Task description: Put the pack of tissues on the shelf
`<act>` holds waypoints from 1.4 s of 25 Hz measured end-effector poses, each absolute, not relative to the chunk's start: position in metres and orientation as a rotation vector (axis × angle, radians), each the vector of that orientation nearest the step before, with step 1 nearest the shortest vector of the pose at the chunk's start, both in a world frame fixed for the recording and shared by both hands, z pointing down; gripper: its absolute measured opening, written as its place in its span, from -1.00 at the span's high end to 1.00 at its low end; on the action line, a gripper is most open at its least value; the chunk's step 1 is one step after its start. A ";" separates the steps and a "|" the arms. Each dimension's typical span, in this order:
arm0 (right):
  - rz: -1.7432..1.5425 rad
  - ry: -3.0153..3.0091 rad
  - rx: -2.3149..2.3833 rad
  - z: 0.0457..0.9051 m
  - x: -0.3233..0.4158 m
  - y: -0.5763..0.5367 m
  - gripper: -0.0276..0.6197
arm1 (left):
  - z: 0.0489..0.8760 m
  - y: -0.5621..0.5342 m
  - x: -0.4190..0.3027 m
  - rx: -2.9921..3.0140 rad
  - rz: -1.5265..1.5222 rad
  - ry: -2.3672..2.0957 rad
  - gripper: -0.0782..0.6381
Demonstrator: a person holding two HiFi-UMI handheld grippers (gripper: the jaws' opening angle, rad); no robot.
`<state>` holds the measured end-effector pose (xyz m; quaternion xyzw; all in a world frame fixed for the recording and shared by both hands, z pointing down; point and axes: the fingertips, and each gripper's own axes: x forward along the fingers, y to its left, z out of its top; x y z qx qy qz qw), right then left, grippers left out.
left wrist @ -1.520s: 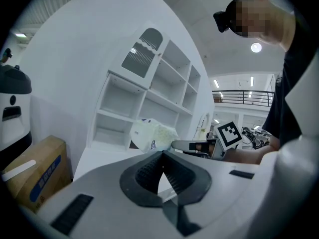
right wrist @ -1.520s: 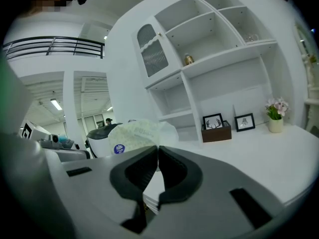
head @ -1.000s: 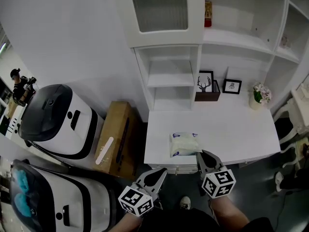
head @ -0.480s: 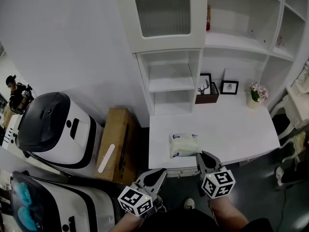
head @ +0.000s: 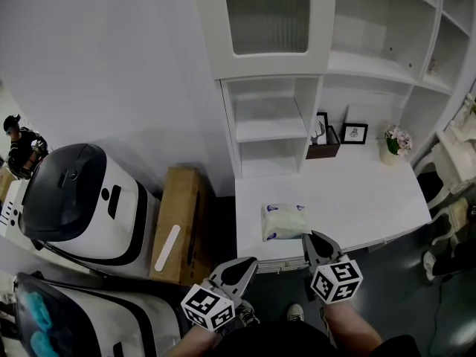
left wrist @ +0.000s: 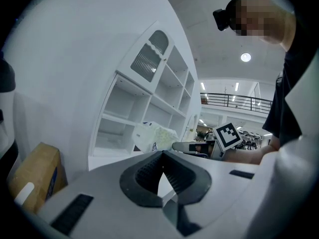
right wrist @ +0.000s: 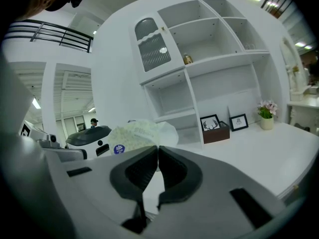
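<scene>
The pack of tissues (head: 284, 222), pale with blue labels, is over the front of the white desk (head: 364, 199). My right gripper (head: 307, 234) is shut on its near right corner. In the right gripper view the pack (right wrist: 142, 133) bulges just past the closed tips of my right gripper (right wrist: 158, 147). My left gripper (head: 253, 261) is shut and empty, low and left of the desk's front edge. The left gripper view shows its tips (left wrist: 161, 153) closed, the pack (left wrist: 154, 136) beyond. The white shelf unit (head: 271, 129) stands at the desk's back, its cubbies empty.
Two framed pictures (head: 355, 132) and a small flower vase (head: 398, 141) stand at the desk's back right. A cardboard box (head: 182, 214) leans left of the desk, beside two large white machines (head: 82, 192). A white chair (head: 450, 162) is at the right.
The view has shifted: desk and shelf unit slid slightly right in the picture. Both grippers and the pack keep the same place in view.
</scene>
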<state>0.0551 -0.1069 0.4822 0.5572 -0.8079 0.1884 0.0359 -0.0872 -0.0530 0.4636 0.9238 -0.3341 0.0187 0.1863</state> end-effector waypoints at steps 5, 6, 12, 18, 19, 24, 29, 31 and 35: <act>0.579 -2.465 1.740 0.483 0.034 -0.110 0.89 | 0.463 -0.059 -0.109 2.615 0.055 -0.914 0.77; 0.578 -2.462 1.746 0.484 0.031 -0.111 0.89 | 0.463 -0.061 -0.113 2.618 0.055 -0.908 0.77; 0.575 -2.431 1.799 0.485 0.012 -0.113 0.89 | 0.466 -0.066 -0.134 2.634 0.059 -0.856 0.77; 0.555 -2.396 1.851 0.484 0.003 -0.114 0.89 | 0.472 -0.071 -0.146 2.642 0.055 -0.808 0.77; 0.553 -2.391 1.857 0.484 0.002 -0.113 0.89 | 0.472 -0.071 -0.146 2.642 0.053 -0.801 0.77; 0.544 -2.371 1.882 0.482 0.004 -0.111 0.89 | 0.470 -0.066 -0.147 2.655 0.045 -0.775 0.77; 0.540 -2.377 1.873 0.480 -0.001 -0.117 0.89 | 0.464 -0.071 -0.153 2.668 0.038 -0.790 0.77; 0.535 -2.386 1.864 0.478 -0.002 -0.122 0.89 | 0.462 -0.074 -0.154 2.667 0.028 -0.805 0.77; 0.528 -2.401 1.844 0.476 0.000 -0.132 0.89 | 0.461 -0.079 -0.152 2.659 0.017 -0.831 0.77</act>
